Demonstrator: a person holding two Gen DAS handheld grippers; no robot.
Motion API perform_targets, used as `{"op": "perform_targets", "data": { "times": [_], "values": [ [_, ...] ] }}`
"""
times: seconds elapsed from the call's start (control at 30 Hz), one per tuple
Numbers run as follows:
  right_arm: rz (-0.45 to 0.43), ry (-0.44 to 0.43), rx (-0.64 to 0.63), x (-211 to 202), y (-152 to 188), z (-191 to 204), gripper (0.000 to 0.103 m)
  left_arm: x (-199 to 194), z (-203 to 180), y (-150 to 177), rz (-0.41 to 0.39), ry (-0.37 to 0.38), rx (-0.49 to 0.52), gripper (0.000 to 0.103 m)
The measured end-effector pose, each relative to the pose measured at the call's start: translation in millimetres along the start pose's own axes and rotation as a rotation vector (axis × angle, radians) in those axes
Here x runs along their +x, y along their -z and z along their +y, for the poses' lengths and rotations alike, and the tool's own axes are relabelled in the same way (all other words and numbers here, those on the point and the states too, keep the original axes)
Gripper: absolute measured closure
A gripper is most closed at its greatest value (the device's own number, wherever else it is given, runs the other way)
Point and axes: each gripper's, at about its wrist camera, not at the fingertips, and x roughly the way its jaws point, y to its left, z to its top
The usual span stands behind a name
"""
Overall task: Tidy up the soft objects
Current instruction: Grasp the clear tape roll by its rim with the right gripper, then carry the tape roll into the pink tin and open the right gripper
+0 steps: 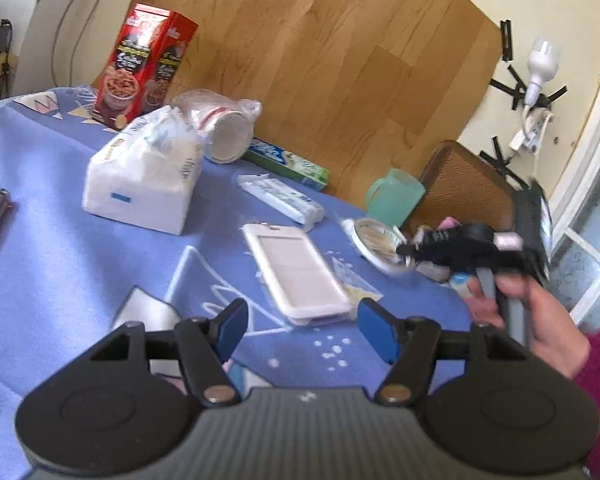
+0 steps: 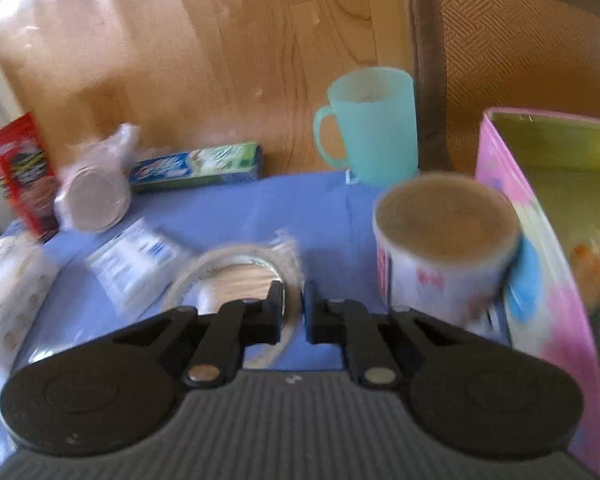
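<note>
Left gripper: jaws spread wide, nothing between the blue pads, hovering above the blue cloth.
Right gripper: jaws drawn narrow with a slim gap; whether they pinch anything cannot be told through the blur.
Tissue pack: soft white pack, ahead and to the left of the left gripper, resting on the cloth.
Pink case: flat, just ahead of the left gripper's open jaws.
Wrapped round lid: clear-wrapped, just ahead and left of the right gripper's tips.
Paper tub: ahead and right of the right gripper, beside the pink box.
Teal mug: upright, farther ahead of the right gripper, at the cloth's edge.
Toothpaste box: far ahead, left.
</note>
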Motion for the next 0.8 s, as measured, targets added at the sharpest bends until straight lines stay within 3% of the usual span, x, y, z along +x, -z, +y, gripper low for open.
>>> {"op": "perform_targets", "data": {
  "times": [0.2, 0.3, 0.37, 0.4, 0.43, 0.53, 0.6, 0.67, 0.7, 0.73, 0.77, 0.8],
  "values": [
    [0.064, -0.121, -0.188, -70, 68, 0, 0.090, 15, -34, 3, 0.099, 0.095, 0.041, 0.041],
    [0.014, -0.123, -0.259, -98, 97, -5, 0.086, 30, -58, 9, 0.171, 0.114, 0.068, 0.041],
    [0.010, -0.176, -0.290, -110, 105, -6, 0.069, 41, -74, 12, 0.210, 0.090, 0.097, 0.041],
    [0.002, -0.205, -0.313, -116, 109, -7, 0.051, 46, -80, 13, 0.219, 0.063, 0.107, 0.041],
    [-0.012, -0.220, -0.332, -121, 112, -7, 0.042, 51, -84, 14, 0.227, 0.039, 0.108, 0.044],
    [-0.014, -0.223, -0.413, -114, 118, 1, 0.039, 75, -94, 16, 0.286, -0.033, 0.087, 0.055],
    [-0.029, -0.226, -0.471, -104, 121, 8, 0.037, 87, -101, 16, 0.279, -0.068, 0.127, 0.064],
    [-0.035, -0.226, -0.460, -96, 118, 12, 0.038, 93, -108, 15, 0.276, -0.137, 0.161, 0.077],
    [-0.049, -0.231, -0.456, -97, 115, 11, 0.042, 92, -110, 13, 0.276, -0.155, 0.157, 0.077],
    [-0.079, -0.225, -0.448, -103, 115, 9, 0.088, 86, -112, 10, 0.272, -0.136, 0.140, 0.084],
    [-0.093, -0.234, -0.436, -109, 112, 6, 0.092, 82, -116, 6, 0.285, -0.063, 0.111, 0.098],
    [-0.116, -0.259, -0.405, -118, 109, 0, 0.099, 79, -124, 3, 0.296, 0.001, 0.095, 0.098]
  ]
}}
